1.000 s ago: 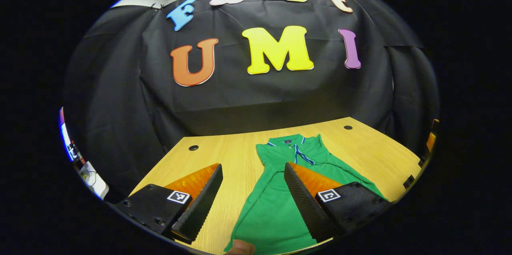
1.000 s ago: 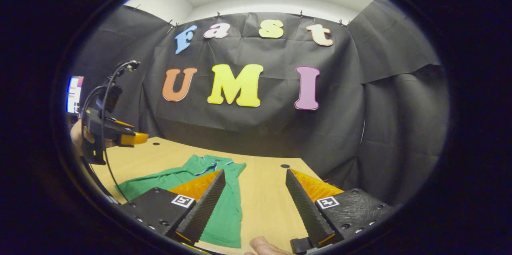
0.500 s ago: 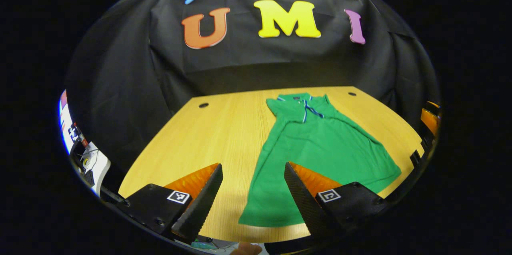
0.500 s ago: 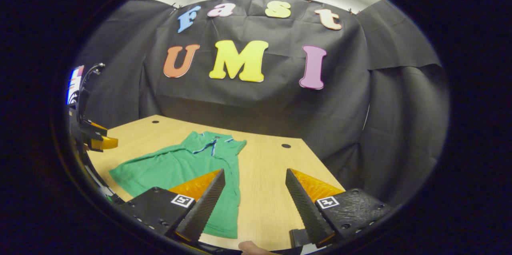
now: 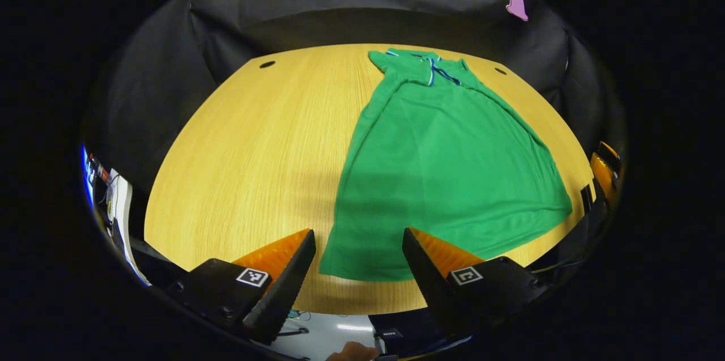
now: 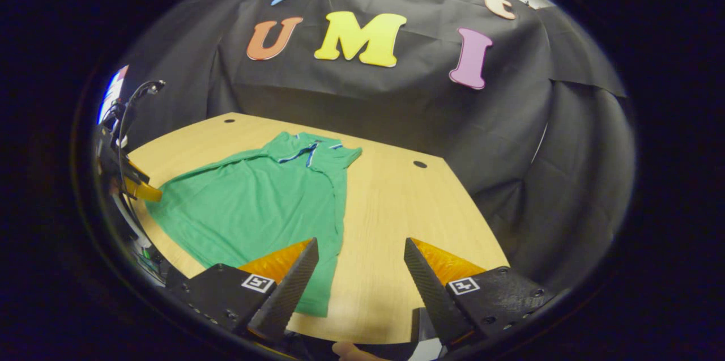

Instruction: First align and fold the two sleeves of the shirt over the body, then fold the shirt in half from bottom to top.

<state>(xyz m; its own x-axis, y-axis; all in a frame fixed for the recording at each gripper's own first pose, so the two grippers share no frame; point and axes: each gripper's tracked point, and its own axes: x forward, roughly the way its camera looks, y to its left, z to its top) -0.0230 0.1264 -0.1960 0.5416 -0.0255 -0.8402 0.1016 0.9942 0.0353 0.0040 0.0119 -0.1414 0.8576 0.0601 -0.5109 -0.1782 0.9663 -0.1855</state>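
Both tools released, left tool (image 5: 358, 262), right tool (image 6: 359, 267), shirt (image 5: 447, 162) flat, table (image 5: 255, 145) beside.

The green short-sleeved polo shirt of knit fabric (image 5: 447, 162) (image 6: 255, 202) lies flat and face up on the light wooden surface (image 5: 255, 145) (image 6: 391, 225). Its collar (image 5: 422, 60) (image 6: 311, 145), trimmed with blue and white piping along the placket, points toward the far edge of the surface; the bottom hem (image 5: 362, 270) lies near the front edge. The body widens from collar to hem. Both sleeves are folded in over the body, giving straight side edges running from the shoulders to the hem corners. The fabric is smooth with only faint creases near the hem. The shirt is not folded bottom to top.
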